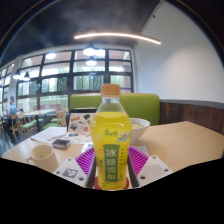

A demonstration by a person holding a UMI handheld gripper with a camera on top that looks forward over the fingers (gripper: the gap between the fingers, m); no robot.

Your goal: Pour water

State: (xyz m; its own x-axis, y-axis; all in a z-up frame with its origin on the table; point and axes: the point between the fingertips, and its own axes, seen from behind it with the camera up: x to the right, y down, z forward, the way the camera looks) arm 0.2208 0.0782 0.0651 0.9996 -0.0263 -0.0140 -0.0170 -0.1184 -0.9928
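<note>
— Between our tongs (112, 168) stands what?
— We see the yellow bottle (111, 140) with its orange cap, upright, both pads (88, 160) pinching it.
— And beyond?
— We see a white cup (42, 155) and a bowl (138, 127) on the table (185, 145).

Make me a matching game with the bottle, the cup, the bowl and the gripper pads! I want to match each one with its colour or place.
Things:
1. bottle
2. cup
3. bowl
4. finger pads

Descriptions:
A. purple-pink, at either side of the bottle
B. white, just behind the bottle
C. yellow drink, orange cap, between the fingers
D. pale, on the table off to the left of the fingers

Pairs: 1-C, 2-D, 3-B, 4-A
</note>
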